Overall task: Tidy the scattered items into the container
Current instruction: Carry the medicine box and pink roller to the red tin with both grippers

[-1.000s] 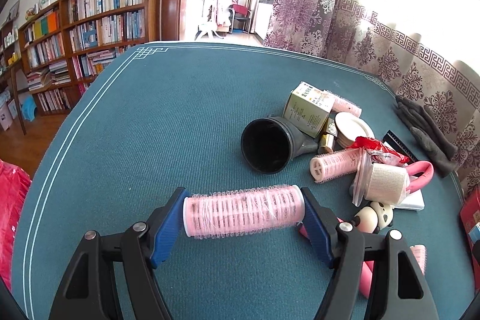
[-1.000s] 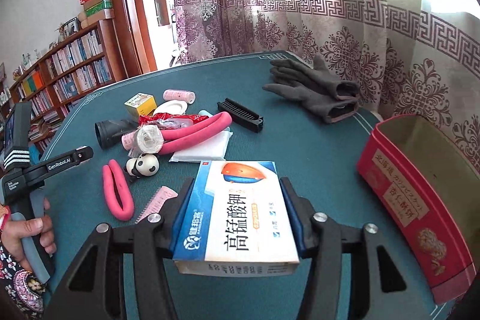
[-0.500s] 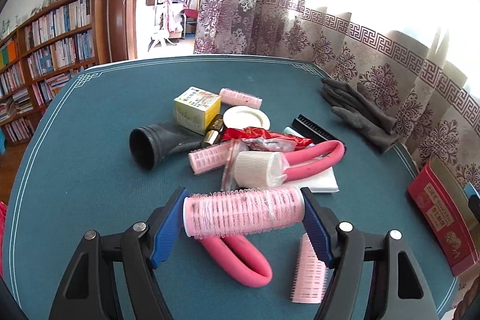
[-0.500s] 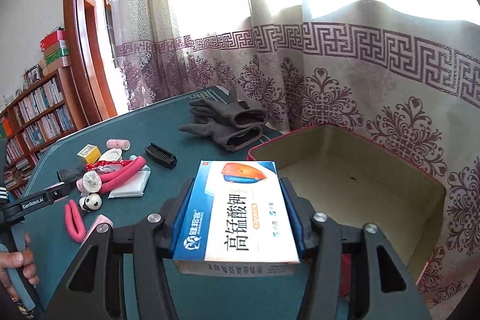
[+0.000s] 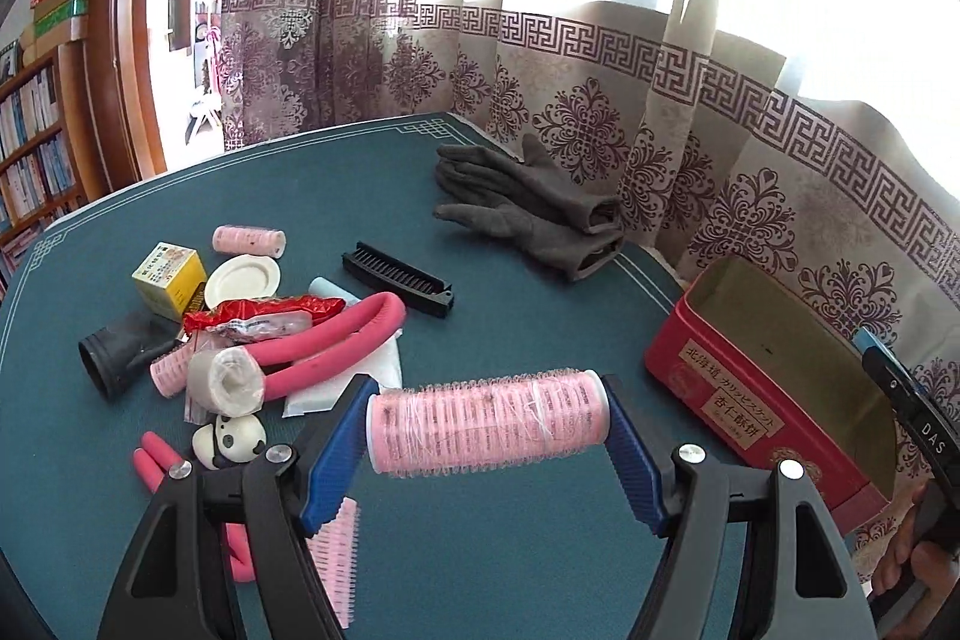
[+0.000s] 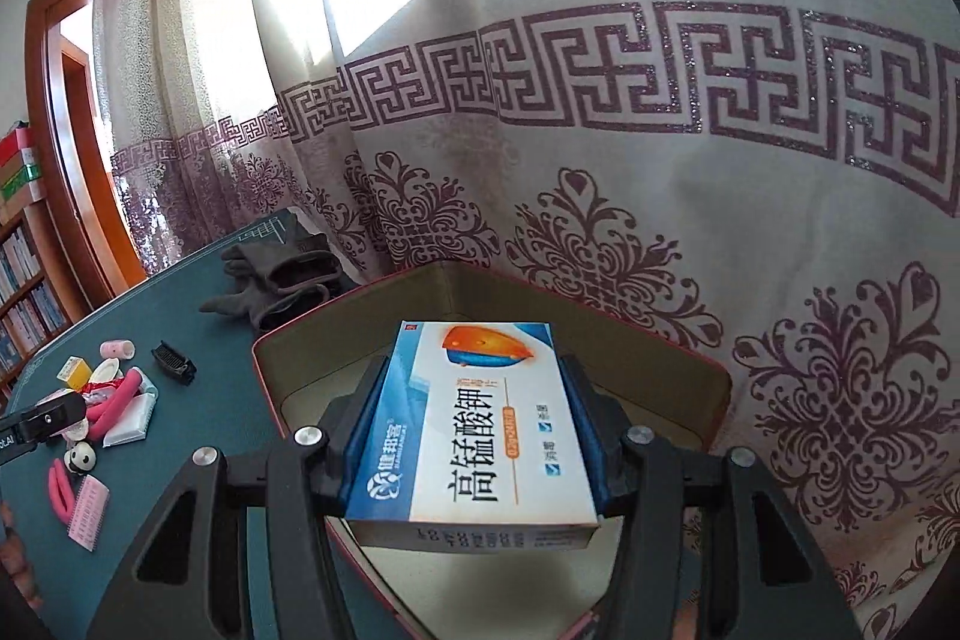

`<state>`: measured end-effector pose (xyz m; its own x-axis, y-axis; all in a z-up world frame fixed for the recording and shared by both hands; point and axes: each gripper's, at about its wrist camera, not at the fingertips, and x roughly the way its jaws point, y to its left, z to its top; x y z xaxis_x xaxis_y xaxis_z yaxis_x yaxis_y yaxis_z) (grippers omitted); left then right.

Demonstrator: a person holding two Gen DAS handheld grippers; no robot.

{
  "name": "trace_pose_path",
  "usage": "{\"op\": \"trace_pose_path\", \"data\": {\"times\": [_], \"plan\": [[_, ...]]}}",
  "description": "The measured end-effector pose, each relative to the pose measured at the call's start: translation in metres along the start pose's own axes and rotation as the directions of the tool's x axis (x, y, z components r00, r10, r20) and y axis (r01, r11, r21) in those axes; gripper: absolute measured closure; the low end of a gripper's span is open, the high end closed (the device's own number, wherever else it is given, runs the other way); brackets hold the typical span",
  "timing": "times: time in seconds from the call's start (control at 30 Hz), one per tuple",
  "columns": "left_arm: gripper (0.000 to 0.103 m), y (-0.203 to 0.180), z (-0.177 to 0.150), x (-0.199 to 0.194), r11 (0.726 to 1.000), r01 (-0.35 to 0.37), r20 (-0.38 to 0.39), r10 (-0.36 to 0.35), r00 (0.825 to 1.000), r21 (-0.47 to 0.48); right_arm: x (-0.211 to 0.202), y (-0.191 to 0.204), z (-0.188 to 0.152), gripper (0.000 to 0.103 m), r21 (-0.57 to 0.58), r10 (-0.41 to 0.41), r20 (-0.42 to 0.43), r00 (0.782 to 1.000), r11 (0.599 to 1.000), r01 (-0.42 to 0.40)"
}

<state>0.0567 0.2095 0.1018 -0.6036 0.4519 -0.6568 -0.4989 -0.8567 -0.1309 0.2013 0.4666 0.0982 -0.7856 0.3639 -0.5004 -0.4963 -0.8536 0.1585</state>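
My left gripper (image 5: 489, 427) is shut on a pink hair roller (image 5: 486, 421), held crosswise above the teal table, left of the red tin box (image 5: 738, 400). My right gripper (image 6: 474, 418) is shut on a blue and white medicine box (image 6: 480, 430) and holds it over the open red tin box (image 6: 714, 376), whose inside looks bare. The right gripper's body (image 5: 918, 412) shows at the tin's far end in the left wrist view. The left gripper's body (image 6: 36, 424) shows at the left edge of the right wrist view.
A pile lies left on the table: pink foam curlers (image 5: 336, 334), black funnel (image 5: 114, 349), yellow box (image 5: 168, 277), white lid (image 5: 243, 280), panda toy (image 5: 231, 439), black comb (image 5: 399, 277), pink comb (image 5: 336, 550). Grey gloves (image 5: 534, 211) lie near the patterned curtain (image 5: 660, 100).
Both grippers swung right toward the red tin. The right one moved from beside the tin to over its opening. The left one now faces the tin, roller still held.
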Motion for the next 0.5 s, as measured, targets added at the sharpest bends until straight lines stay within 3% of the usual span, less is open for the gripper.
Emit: {"op": "trace_pose_path", "data": {"times": [0.2,0.5], "plan": [[0.028,-0.042,0.010,0.007,0.996,0.079,-0.019,-0.078,0.997,0.051,0.006,-0.009,0.000,0.044,-0.004,-0.027,0.004,1.000,1.000,0.027],[0.028,-0.096,0.032,0.010,0.980,0.137,0.000,-0.138,0.990,0.143,0.013,-0.019,-0.001,0.044,0.017,-0.047,0.000,0.999,0.999,0.047]]}}
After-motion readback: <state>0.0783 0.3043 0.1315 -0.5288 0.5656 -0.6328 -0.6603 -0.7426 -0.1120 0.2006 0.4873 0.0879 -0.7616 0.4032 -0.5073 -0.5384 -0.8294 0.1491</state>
